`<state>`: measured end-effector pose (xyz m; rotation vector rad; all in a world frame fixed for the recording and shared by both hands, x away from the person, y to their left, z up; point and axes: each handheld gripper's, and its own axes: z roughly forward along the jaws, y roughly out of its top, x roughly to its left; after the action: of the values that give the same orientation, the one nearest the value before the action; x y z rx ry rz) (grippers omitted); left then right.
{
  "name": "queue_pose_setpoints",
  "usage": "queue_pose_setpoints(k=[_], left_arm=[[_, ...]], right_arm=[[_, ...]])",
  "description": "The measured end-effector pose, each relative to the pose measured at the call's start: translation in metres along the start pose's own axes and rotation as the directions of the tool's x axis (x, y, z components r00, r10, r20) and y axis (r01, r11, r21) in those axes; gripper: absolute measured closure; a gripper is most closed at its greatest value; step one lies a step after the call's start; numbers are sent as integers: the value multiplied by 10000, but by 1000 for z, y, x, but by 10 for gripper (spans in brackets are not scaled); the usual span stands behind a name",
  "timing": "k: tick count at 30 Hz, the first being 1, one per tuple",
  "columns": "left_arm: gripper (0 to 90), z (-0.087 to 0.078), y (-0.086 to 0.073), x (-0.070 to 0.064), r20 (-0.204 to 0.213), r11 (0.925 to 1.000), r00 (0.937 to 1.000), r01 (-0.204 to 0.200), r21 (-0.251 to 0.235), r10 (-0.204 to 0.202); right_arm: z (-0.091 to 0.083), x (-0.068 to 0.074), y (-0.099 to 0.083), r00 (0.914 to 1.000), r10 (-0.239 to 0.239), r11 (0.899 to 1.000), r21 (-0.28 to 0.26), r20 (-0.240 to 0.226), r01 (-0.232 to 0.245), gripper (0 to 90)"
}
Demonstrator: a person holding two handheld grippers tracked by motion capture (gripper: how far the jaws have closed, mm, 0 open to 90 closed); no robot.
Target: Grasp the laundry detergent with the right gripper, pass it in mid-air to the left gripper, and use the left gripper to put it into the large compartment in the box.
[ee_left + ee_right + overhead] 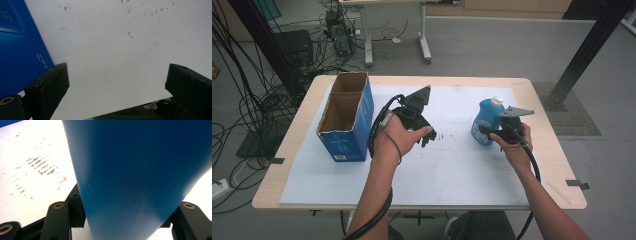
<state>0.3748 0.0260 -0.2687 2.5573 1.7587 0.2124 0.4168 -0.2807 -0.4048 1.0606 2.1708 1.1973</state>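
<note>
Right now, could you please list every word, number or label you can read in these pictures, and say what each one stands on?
"5.0" followed by two small blurred characters: white print on the side of the blue box, in the left gripper view.
White lines higher on that side: too blurred to read.
White print low on the box front, high view: too small to read.
Blue bottle, between the right gripper's jaws: no readable text.

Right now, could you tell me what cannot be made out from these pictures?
- Bottle, right gripper view: cap and label cut off; too close.
- Bottle's near side, high view: hidden by the right gripper.
- Box, high view: floor in shadow, print too small.
- Box, left gripper view: cut off by the edge.
</note>
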Motion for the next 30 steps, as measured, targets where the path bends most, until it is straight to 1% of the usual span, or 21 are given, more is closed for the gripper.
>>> queue_pose_setpoints(k=[7,22,30], left_arm=[[55,-1,-1,1,1,10000,10000,43,-40,-43],[55,-1,-2,3,1,10000,10000,60,-6,-60],[56,-3,0,2,14,9999,10000,9,-108,-9]], right_arm=[[0,1,2,10000,-35,9999,148,93,34,413],[0,1,1,9999,-29,9999,111,100,28,412],[0,1,1,10000,-1,9999,128,92,0,420]])
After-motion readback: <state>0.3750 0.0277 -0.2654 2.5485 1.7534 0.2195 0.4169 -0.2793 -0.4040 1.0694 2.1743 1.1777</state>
